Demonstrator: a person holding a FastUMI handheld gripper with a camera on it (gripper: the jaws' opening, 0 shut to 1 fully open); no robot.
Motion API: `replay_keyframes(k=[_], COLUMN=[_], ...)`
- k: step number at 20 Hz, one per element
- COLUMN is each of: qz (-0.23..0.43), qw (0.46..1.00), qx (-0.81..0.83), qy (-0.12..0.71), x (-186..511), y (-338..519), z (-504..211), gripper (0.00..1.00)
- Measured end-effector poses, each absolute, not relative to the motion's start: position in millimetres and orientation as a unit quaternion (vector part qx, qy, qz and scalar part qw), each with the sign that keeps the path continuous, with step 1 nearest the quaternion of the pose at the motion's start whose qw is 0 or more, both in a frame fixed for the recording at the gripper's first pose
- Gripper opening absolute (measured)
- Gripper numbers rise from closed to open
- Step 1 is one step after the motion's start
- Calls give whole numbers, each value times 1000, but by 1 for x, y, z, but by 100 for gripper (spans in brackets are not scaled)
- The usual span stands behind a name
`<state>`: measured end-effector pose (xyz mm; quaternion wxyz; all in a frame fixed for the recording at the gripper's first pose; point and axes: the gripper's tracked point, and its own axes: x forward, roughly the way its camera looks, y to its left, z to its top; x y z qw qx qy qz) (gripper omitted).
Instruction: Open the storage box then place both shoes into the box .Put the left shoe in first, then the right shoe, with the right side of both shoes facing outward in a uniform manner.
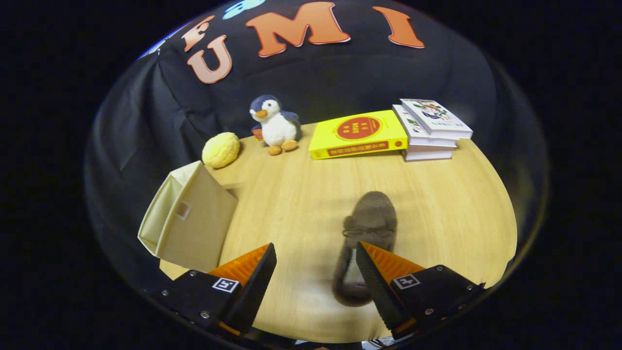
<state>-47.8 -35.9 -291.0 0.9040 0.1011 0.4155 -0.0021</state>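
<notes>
A brown furry shoe with a small bow lies on the wooden table, toe pointing away from me. Its heel end sits between my fingers, close against the right finger, which overlaps its edge. My gripper is open, with a wide gap between the fingers, and the left finger is well clear of the shoe. The beige fabric storage box stands at the table's left edge, ahead and left of the left finger. Its lid looks shut.
At the back of the table stand a yellow round plush, a penguin toy, a yellow book and a stack of white books. Bare wood lies between the box and the shoe.
</notes>
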Motion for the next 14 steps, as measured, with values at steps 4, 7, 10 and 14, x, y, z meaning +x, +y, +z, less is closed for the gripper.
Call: replay_keyframes(k=[4, 7, 10, 14], qz=[-20, -28, -28, -34], qw=[901, 903, 898, 904], qx=[87, 72, 58, 55], qy=[424, 423, 434, 424], x=[-59, -55, -50, -34], y=[-67, -85, -95, -100], z=[-318, -337, -362, -379], gripper=[98, 93, 84, 63])
